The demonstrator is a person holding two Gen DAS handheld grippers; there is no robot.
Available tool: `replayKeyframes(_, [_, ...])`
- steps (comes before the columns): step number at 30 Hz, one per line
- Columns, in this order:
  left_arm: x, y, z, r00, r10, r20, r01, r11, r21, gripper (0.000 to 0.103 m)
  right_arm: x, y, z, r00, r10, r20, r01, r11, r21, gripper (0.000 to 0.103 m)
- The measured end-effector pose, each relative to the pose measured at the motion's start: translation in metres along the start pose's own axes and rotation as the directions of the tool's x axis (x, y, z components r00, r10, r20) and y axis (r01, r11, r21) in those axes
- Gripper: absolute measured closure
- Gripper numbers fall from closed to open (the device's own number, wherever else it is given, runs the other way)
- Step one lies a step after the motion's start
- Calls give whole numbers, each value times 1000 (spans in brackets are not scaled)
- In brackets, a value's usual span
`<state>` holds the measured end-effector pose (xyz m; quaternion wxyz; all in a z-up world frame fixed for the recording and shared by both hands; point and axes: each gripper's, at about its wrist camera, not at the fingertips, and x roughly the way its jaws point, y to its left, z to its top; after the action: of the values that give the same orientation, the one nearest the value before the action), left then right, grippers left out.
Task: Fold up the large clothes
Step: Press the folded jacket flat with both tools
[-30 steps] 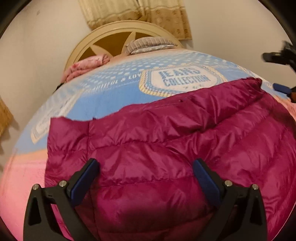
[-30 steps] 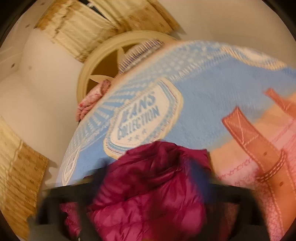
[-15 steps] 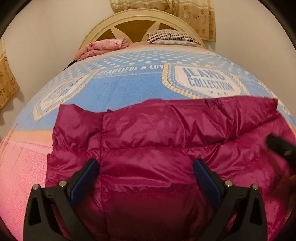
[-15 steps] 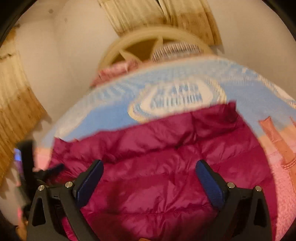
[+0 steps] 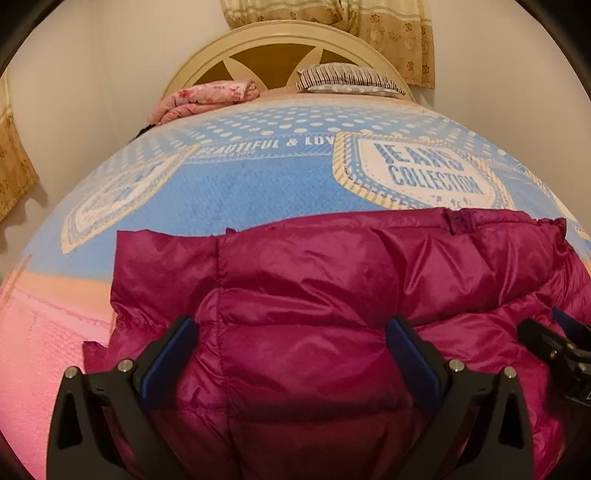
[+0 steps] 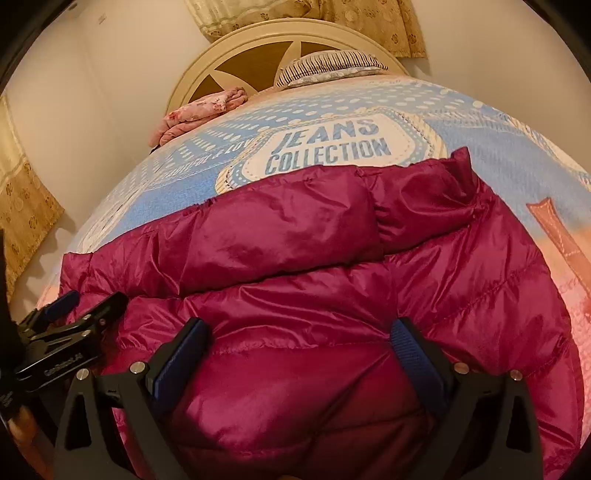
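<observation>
Bed with blue and pink printed blanket [image 5: 258, 192] fills most of both views, "JEANS COLLECTION" patch at upper right in the left wrist view, upper centre in the right. Cream headboard [image 5: 280, 48] top centre, beige curtains [image 5: 369, 22] above it. Magenta puffer jacket [image 5: 332, 295] lies spread across the lower half of both frames on the blanket, quilted in horizontal bands, one layer already lapped over another in the right wrist view, far hem edge running just under the patch. Striped pillow [image 5: 343, 77] and folded pink floral cloth [image 5: 207, 98] sit against the headboard, well apart from the jacket. Left gripper [image 5: 291, 354] bottom centre, jaws wide apart over the jacket, nothing between them; right gripper [image 6: 299, 354] likewise spread wide with nothing pinched, low over the near part. Each shows at the other view's lower edge. Jacket looks light, puffy, soft, with a shiny, probably slippery shell; likely springs back after folding. Best hold is probably a stitched seam or hem edge, pinching deep enough to catch both layers, not the slick puffed middle.
</observation>
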<state>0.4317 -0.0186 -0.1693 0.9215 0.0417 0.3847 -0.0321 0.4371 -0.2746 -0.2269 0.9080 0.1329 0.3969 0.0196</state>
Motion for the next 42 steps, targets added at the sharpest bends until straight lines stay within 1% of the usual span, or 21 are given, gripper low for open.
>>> replayKeyframes(5, [8, 2, -1, 999, -20, -29, 20, 1000, -9, 0, 2, -1, -1, 1000, 0, -1, 0, 1000, 12, 3])
replayKeyframes(13, [19, -5, -1, 996, -3, -85, 5, 1000, 21, 0, 7, 3, 0, 999, -35, -28, 35, 999, -1, 3])
replayKeyframes(16, [21, -6, -1, 996, 2, -94, 1, 1000, 25, 0, 8, 3, 0, 998, -42, -35, 42, 999, -6, 3])
replayKeyframes(26, [26, -6, 0, 994, 3, -111, 0, 1000, 28, 0, 12, 7, -1, 995, -83, -57, 81, 996, -32, 3])
replayKeyframes(42, [28, -8, 1, 994, 10, -109, -6, 999, 32, 0, 19, 12, -1, 989, -129, -68, 125, 990, -69, 2])
